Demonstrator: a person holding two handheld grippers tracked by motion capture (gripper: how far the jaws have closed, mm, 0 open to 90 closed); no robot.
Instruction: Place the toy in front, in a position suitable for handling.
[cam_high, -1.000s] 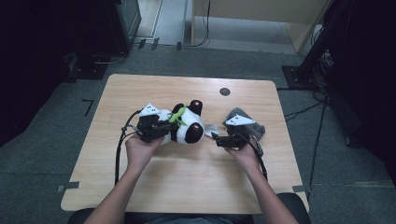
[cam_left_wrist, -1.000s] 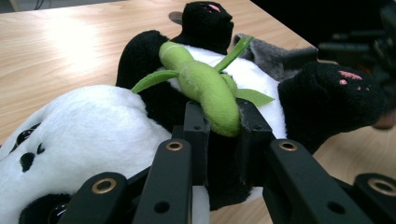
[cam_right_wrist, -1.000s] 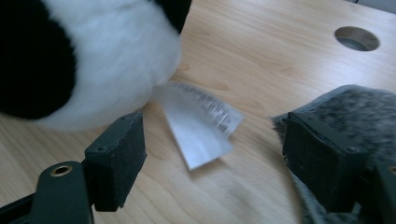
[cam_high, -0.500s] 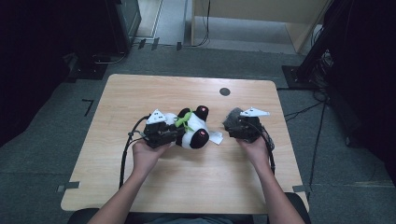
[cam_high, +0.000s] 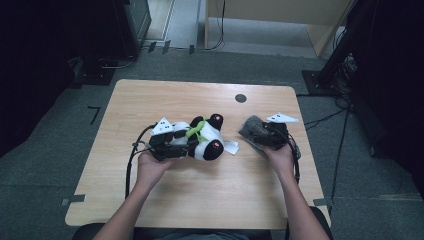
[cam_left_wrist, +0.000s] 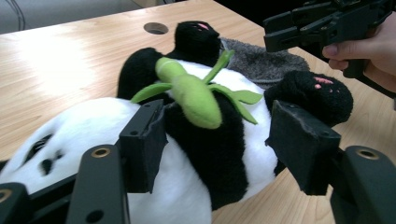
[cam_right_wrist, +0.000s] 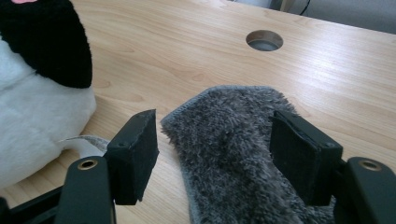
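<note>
— Near the middle of the high view, slightly left, a panda toy (cam_high: 204, 141) is lying on its back on the table (cam_high: 165, 100), with the left gripper (cam_high: 172, 146) brought in around it from the left. How is that gripper being held?

— Its jaws have just been opening. In the left gripper view they are standing partly spread on either side of the panda's belly, and no pad is being pressed into the plush, so the toy is not being gripped.

— And the cloth?

— A grey cloth (cam_high: 252, 129) is lying right of centre in the high view, just beside the panda's paw. The right gripper (cam_high: 270, 135) is being held over it. Its jaws have just been closing, yet in the right gripper view they are still half spread, with the cloth (cam_right_wrist: 233, 154) lying between them and no pad pressing on it.

— What is likely to go wrong?

— Only the loose top pile may be caught if the jaws are being shut too high, and the cloth would then be slipping out on lifting. The green leaf sprig (cam_left_wrist: 194, 91) on the panda's chest could also be snagged by the left jaws. With the panda released, it may be nudged or rolled if the cloth is being dragged against it.
</note>
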